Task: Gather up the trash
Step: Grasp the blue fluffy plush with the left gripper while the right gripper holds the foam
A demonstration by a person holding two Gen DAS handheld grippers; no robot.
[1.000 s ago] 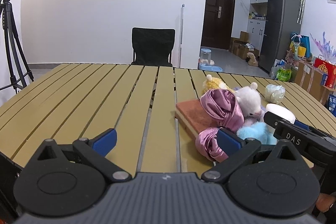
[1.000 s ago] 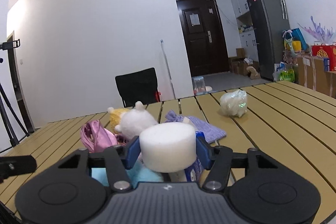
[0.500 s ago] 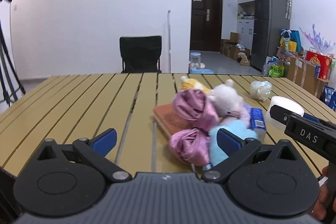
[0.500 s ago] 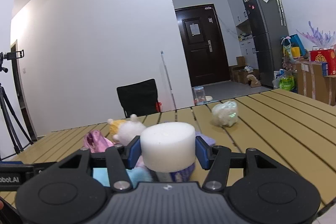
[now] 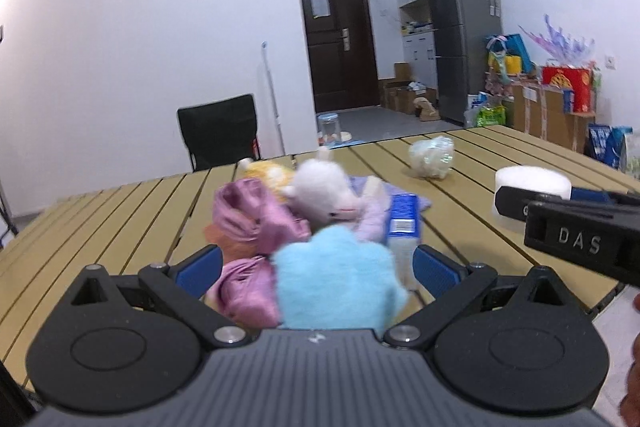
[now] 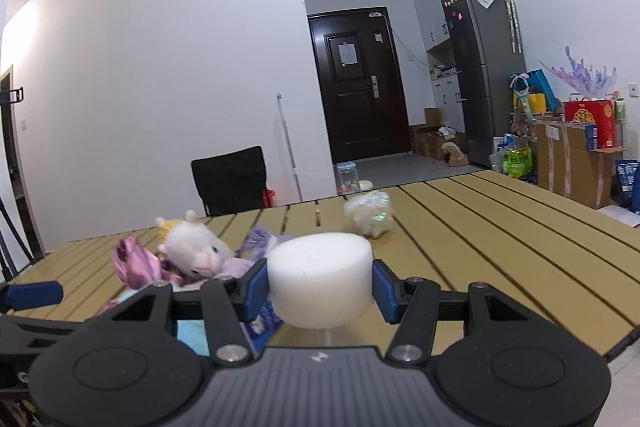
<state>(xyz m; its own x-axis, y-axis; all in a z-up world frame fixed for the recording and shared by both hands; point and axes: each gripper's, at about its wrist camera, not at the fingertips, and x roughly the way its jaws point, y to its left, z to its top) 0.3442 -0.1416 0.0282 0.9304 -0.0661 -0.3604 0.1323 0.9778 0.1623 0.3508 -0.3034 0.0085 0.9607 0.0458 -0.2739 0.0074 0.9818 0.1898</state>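
Observation:
My right gripper [image 6: 320, 285] is shut on a white foam cylinder [image 6: 320, 277] and holds it above the wooden slat table [image 6: 500, 247]; the cylinder also shows in the left wrist view [image 5: 532, 183]. My left gripper [image 5: 318, 267] is open, with a light blue fluffy item [image 5: 336, 279] between its fingers at the near end of a pile. The pile holds pink satin cloth [image 5: 256, 211], a white plush toy [image 5: 324, 191] and a blue packet [image 5: 404, 219]. A crumpled clear plastic wad [image 5: 432, 157] lies further back on the table, also in the right wrist view [image 6: 370, 213].
A black chair [image 5: 218, 135] stands beyond the table's far edge. A fridge [image 5: 464, 31], boxes and bags line the right wall. The table's right edge is close to my right gripper [image 5: 580, 227] in the left wrist view.
My left gripper has swung right and closer to the pile, which now sits between its open fingers. My right gripper has stayed shut on the foam cylinder, lifted slightly.

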